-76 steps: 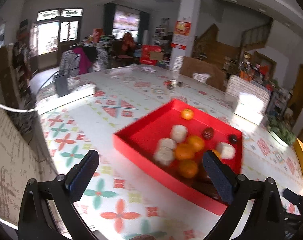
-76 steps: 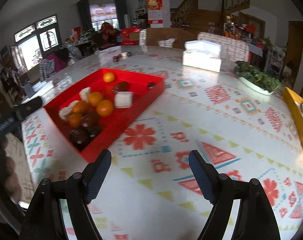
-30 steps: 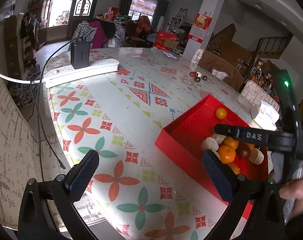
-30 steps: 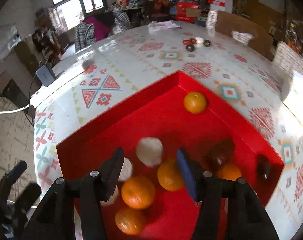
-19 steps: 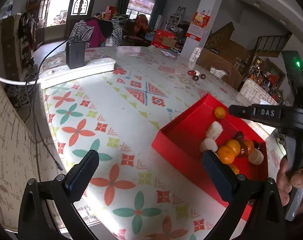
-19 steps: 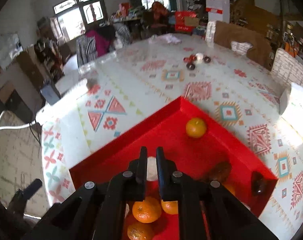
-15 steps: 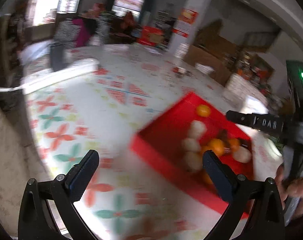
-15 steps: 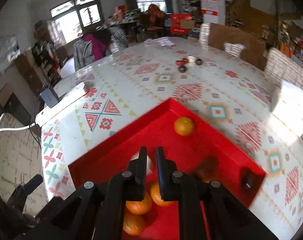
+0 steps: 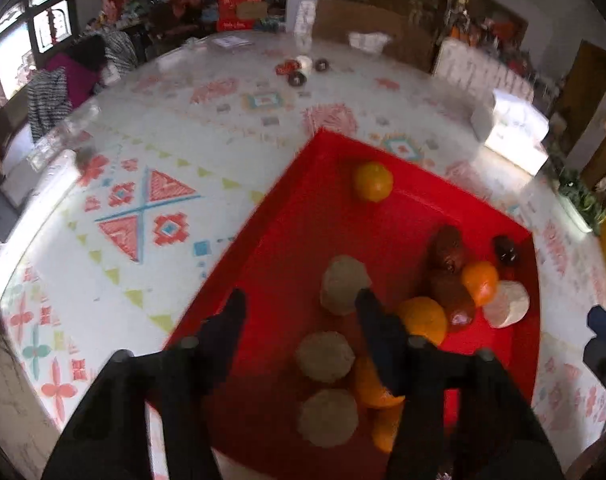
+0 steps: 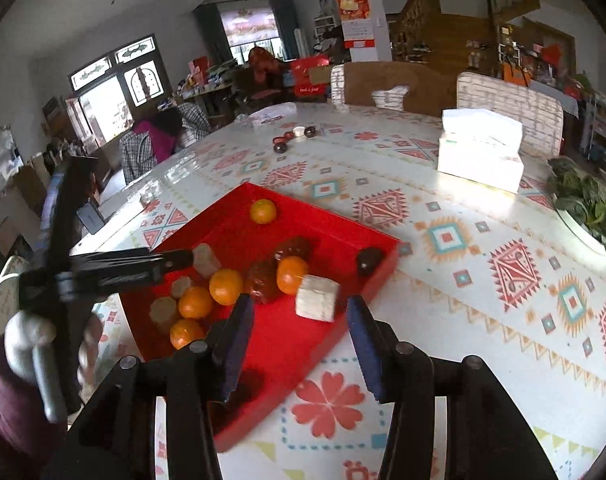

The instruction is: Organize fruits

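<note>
Both hand-held grippers had shifted since the earlier frames: the left hand-held gripper (image 9: 299, 300) had swung in over the red tray (image 9: 287, 216) with its jaws just closing to a middling gap, nothing pressed between them; the right hand-held gripper (image 10: 297, 316) had drawn back toward the tray's near corner, its jaws just opening from shut, nothing held.

Tray: sat near the worktop's (image 10: 483, 264) near-left edge, one corner pointing away. Contents: oranges (image 10: 225, 286), dark brown fruits (image 10: 263, 276) and pale peeled pieces (image 10: 317, 298), clustered at the near end; a lone orange (image 9: 373, 181) near the far corner. Far half of the tray floor bare.

Open room: broad patterned worktop to the tray's right and beyond it; tissue box (image 10: 481, 154) and greens (image 10: 587, 204) toward the far-right edge, well apart.

Pose: left gripper tilted steeply down over the pale pieces. A gloved hand (image 10: 27, 344) gripped its handle at the tray's left side.
</note>
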Demonstrator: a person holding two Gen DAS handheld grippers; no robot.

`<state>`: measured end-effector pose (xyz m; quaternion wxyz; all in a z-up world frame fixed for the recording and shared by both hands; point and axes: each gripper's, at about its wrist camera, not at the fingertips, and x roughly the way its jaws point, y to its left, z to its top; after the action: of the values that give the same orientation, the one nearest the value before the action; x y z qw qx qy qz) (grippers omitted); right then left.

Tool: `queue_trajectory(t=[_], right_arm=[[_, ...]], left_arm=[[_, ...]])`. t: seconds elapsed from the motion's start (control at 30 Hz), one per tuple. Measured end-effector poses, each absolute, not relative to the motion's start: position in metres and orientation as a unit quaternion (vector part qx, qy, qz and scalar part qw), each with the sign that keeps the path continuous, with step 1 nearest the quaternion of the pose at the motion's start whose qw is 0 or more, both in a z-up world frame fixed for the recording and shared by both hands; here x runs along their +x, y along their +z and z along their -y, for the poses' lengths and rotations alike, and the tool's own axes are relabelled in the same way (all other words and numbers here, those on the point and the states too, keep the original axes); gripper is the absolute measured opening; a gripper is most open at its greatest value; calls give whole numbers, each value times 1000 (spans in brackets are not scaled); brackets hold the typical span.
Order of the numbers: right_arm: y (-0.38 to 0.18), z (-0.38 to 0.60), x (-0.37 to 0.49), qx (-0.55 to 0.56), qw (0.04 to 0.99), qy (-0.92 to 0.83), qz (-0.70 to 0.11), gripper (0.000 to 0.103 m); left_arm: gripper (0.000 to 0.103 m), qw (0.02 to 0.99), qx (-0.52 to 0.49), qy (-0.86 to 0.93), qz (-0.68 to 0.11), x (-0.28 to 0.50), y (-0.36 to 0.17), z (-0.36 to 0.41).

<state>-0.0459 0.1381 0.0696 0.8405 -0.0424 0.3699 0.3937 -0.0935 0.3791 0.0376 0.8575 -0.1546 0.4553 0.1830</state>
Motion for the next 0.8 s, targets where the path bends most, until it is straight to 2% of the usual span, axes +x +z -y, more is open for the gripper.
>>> queue_trajectory(t=[0.07, 0.13, 0.17, 0.2, 0.4, 0.47, 0.5, 0.53, 0.6, 0.7, 0.8], right_arm=[[68, -130, -42, -33, 842, 392, -370, 52], [65, -123, -38, -24, 843, 388, -372, 52], [64, -118, -38, -19, 843, 386, -374, 52], [63, -114, -37, -14, 843, 385, -376, 52], [62, -93, -31, 7, 850, 375, -371, 52], [62, -89, -29, 15, 849, 376, -370, 52], [63, -87, -30, 16, 850, 375, -369, 52], [64, -86, -29, 17, 851, 375, -368, 52], [65, -83, -27, 21, 851, 375, -368, 53], [63, -78, -22, 34, 847, 375, -374, 57], [61, -78, -20, 38, 845, 375, -379, 58]], left_arm=[[38, 862, -142, 178, -452, -91, 40, -376], [15, 865, -135, 175, -451, -88, 41, -371], [10, 865, -135, 174, -451, -85, 41, -371], [7, 864, -134, 178, -451, -83, 41, -371], [7, 854, -123, 235, -447, -57, 46, -390], [11, 851, -130, 240, -449, -54, 50, -394], [27, 852, -135, 236, -448, -56, 53, -394], [51, 854, -135, 233, -446, -58, 56, -393], [66, 857, -129, 229, -443, -68, 63, -385], [66, 868, -104, 186, -449, -81, 67, -359], [66, 869, -62, 153, -467, -87, 58, -332]])
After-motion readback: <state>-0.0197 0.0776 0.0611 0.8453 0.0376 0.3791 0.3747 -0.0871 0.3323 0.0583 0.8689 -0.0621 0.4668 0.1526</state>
